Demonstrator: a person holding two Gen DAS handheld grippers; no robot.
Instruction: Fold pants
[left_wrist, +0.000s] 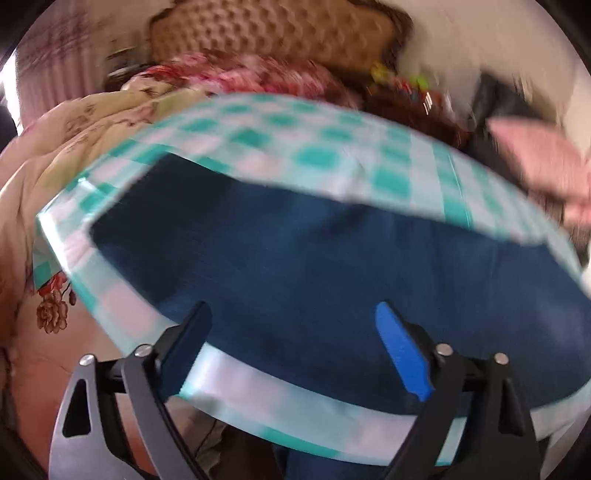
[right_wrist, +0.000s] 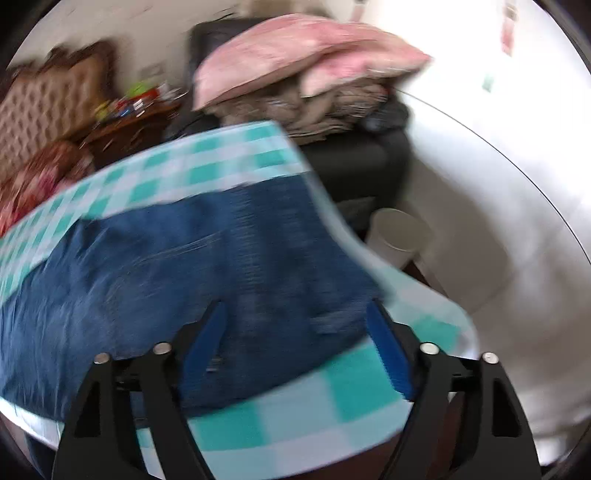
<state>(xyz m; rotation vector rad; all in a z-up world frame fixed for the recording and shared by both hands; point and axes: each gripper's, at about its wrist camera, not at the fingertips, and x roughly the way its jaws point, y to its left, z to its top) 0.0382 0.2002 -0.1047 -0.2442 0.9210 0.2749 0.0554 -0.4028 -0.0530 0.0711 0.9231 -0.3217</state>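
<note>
Dark blue denim pants (left_wrist: 295, 266) lie spread flat on a table with a teal-and-white checked cloth (left_wrist: 314, 147). My left gripper (left_wrist: 295, 332) hovers over the near part of the pants, its blue-padded fingers (left_wrist: 402, 350) wide apart with nothing between them. In the right wrist view the same pants (right_wrist: 166, 266) show faded streaks and reach close to the table's right edge (right_wrist: 332, 210). My right gripper (right_wrist: 295, 332) stands open above the pants' near right corner, and its pads (right_wrist: 388, 350) hold no cloth. Both views are motion-blurred.
A floral bedspread (left_wrist: 55, 147) and a tufted headboard (left_wrist: 258, 29) lie beyond the table. A dark chair (right_wrist: 351, 158) piled with pink pillows (right_wrist: 295, 59) stands behind. A white bin (right_wrist: 399, 236) sits on the floor at the right, beside a wooden nightstand (right_wrist: 129, 129).
</note>
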